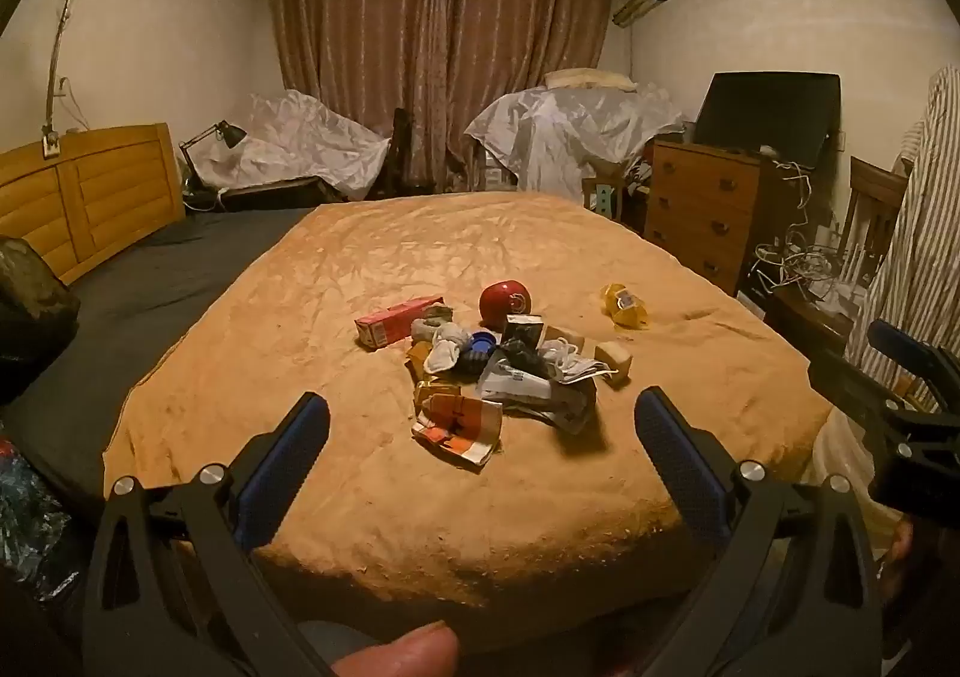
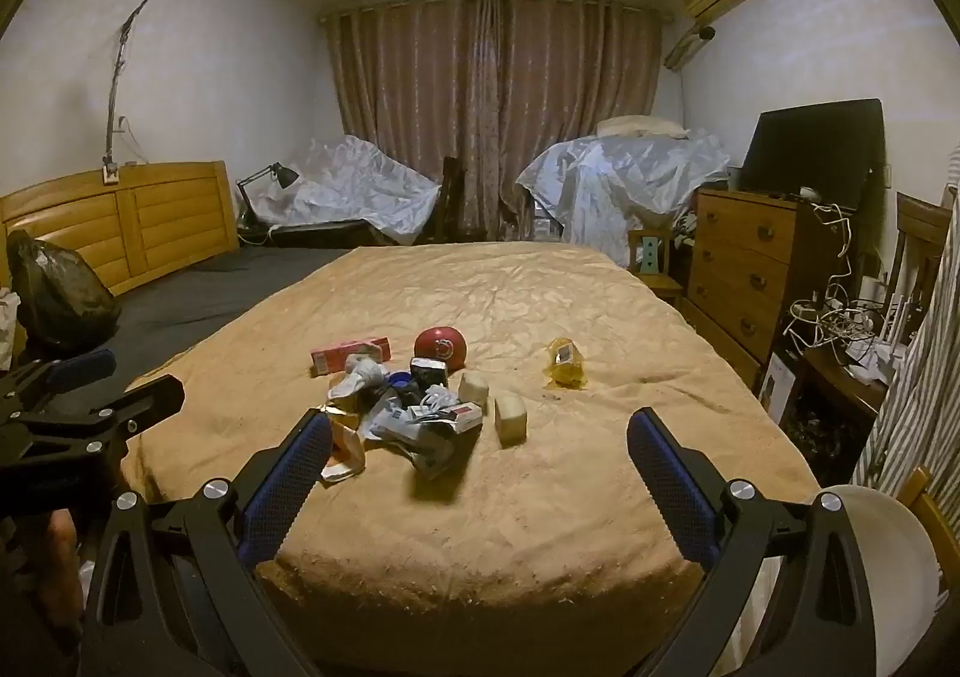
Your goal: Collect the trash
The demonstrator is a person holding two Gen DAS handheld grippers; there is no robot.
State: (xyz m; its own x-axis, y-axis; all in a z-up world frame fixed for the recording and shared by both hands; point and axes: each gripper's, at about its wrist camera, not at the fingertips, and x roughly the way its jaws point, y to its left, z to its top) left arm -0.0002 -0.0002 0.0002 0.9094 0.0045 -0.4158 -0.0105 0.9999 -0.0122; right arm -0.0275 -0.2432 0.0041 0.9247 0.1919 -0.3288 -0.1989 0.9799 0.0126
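Observation:
A pile of trash (image 1: 498, 371) (image 2: 414, 413) lies in the middle of an orange blanket (image 1: 420, 257) (image 2: 510, 293) on a bed: crumpled papers, wrappers, a blue cap. Around it lie a red carton (image 1: 396, 320) (image 2: 351, 353), a red round can (image 1: 504, 302) (image 2: 440, 348), a yellow wrapper (image 1: 624, 305) (image 2: 564, 362), two beige blocks (image 2: 510, 419) and an orange-white wrapper (image 1: 459, 428). My left gripper (image 1: 480, 401) hangs open just short of the pile, nothing between its fingers. My right gripper (image 2: 480, 419) is open too, beside it and equally near.
A black bag (image 2: 57, 293) (image 1: 30, 287) sits on the grey sheet at the left by the wooden headboard (image 2: 120, 221). A wooden dresser (image 2: 744, 269) with a screen and tangled cables stands right of the bed. A white round object (image 2: 882, 557) is at the lower right.

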